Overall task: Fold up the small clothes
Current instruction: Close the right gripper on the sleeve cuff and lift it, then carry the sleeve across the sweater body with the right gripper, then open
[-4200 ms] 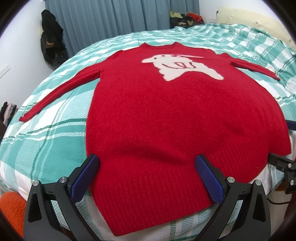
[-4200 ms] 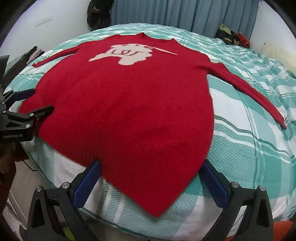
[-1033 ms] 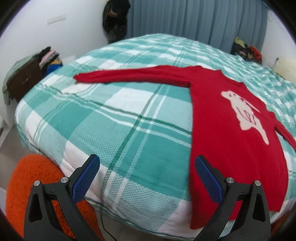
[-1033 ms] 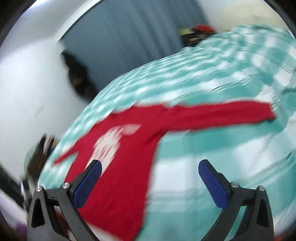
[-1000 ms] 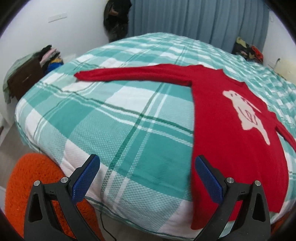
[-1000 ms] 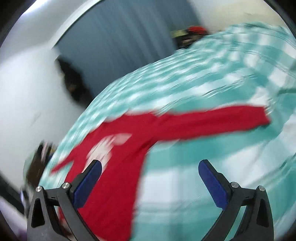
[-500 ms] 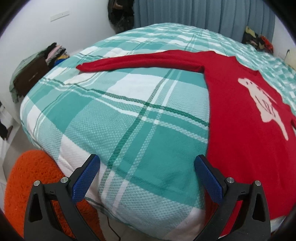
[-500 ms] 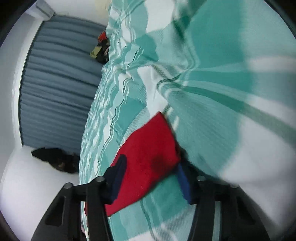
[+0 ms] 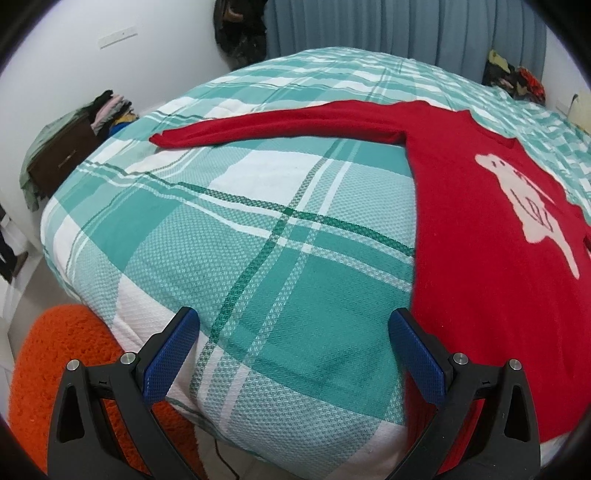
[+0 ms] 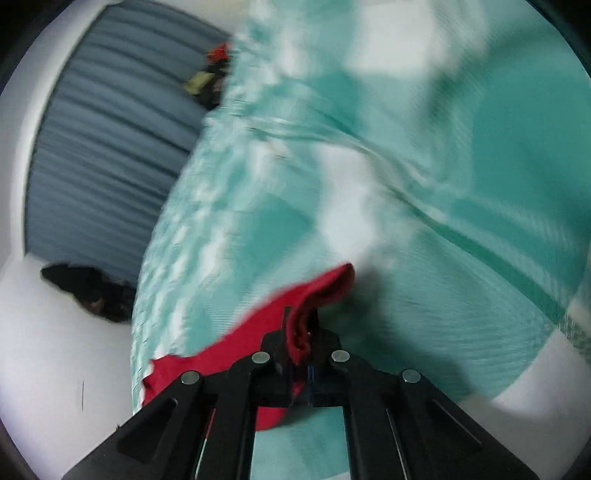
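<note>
left wrist view: left gripper point(image 9: 291, 343) hangs low at the near edge of the bed, jaws wide apart, nothing between the blue pads point(image 9: 170, 354). red sweater point(image 9: 498, 236) lies flat on the teal and white plaid bedspread point(image 9: 229, 236), body on the right side of the view, white animal graphic point(image 9: 524, 203) on the chest facing up. one long sleeve point(image 9: 273, 125) stretches out to the left across the plaid, cuff lying flat. right pad sits just over the sweater's near side edge, touching or not cannot tell. orange shaggy rug point(image 9: 48, 380) on the floor at lower left. brown cabinet with piled clothes point(image 9: 70, 147) against the white wall, dark garments hanging point(image 9: 240, 29) beside the grey-blue curtain point(image 9: 406, 29).

right wrist view: heavy motion blur. right gripper point(image 10: 299, 339) has its jaws pressed together on the cuff end of the other sleeve point(image 10: 314, 295), red knit bunched between the fingers and poking out past the tips. the rest of that sleeve trails to the lower left over the bedspread point(image 10: 461, 184). curtain point(image 10: 103, 147) and dark hanging clothes point(image 10: 88, 291) show at left.
</note>
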The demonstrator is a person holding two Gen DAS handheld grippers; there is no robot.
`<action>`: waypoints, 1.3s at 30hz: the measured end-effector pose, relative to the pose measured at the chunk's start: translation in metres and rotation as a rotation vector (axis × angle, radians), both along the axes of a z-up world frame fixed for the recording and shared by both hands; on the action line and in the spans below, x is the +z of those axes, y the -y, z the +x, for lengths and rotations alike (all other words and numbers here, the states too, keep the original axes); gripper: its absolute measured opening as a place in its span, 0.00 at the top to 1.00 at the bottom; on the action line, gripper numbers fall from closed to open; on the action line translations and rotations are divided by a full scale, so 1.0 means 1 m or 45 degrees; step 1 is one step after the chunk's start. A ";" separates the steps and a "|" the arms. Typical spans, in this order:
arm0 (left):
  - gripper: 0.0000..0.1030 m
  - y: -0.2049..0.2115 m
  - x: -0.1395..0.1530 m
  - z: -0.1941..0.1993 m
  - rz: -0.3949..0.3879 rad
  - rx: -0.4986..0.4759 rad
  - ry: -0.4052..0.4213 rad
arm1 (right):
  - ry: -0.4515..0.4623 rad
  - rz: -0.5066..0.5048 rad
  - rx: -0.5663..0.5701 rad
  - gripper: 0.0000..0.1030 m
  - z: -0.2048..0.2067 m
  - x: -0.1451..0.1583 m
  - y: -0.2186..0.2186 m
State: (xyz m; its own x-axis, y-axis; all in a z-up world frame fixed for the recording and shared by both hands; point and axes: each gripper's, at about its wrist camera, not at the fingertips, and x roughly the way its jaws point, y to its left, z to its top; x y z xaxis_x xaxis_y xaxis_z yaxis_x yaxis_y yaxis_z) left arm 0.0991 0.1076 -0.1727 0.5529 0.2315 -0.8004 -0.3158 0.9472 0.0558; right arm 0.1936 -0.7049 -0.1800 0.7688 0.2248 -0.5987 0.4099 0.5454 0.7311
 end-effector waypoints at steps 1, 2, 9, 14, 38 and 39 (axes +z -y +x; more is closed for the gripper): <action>0.00 -0.001 0.000 0.000 -0.012 0.001 0.003 | 0.037 -0.022 0.035 0.96 0.004 0.015 -0.006; 0.00 -0.002 0.000 -0.001 -0.020 0.001 0.005 | 0.078 -0.039 0.083 0.96 0.011 0.034 -0.016; 0.00 -0.007 0.003 -0.003 -0.088 -0.003 0.029 | 0.308 -0.061 0.444 0.96 0.060 0.144 -0.136; 0.01 -0.011 0.004 -0.006 -0.137 -0.010 0.038 | 0.388 -0.014 0.711 0.96 0.102 0.176 -0.260; 0.00 -0.009 -0.002 -0.004 -0.131 -0.002 0.024 | 0.039 0.412 0.847 0.36 0.141 0.015 -0.314; 0.00 -0.008 -0.002 -0.004 -0.126 -0.004 0.024 | -0.022 0.345 0.844 0.36 0.140 0.002 -0.317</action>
